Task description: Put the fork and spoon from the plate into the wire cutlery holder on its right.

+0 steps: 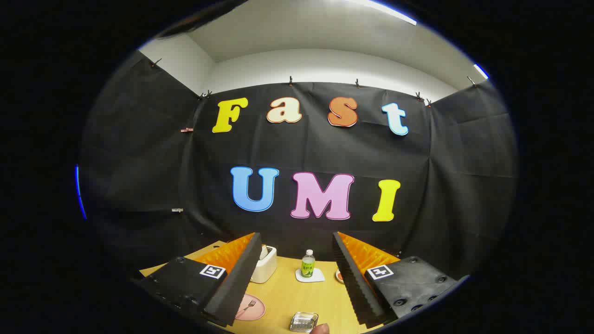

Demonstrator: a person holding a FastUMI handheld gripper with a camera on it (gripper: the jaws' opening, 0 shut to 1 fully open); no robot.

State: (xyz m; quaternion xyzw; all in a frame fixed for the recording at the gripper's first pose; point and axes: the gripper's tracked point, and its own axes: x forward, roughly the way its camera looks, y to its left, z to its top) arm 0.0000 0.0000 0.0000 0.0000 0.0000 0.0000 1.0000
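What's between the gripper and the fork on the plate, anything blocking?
Nothing visible. The gripper hangs open above the wooden table, nothing between its fingers. The fork lies on the pink plate, beside the left finger's tip, with bare table around. The wire cutlery holder sits apart, to the plate's right.

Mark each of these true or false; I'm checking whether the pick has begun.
1. The gripper is open with nothing between its fingers. True.
2. A fork lies on the plate. True.
3. The bottle lies on its side. False: it stands upright on a coaster, beyond the fingers.
4. The holder sits to the plate's right. True.
5. The fingers press on the fork. False: they hang above the table, apart from it.
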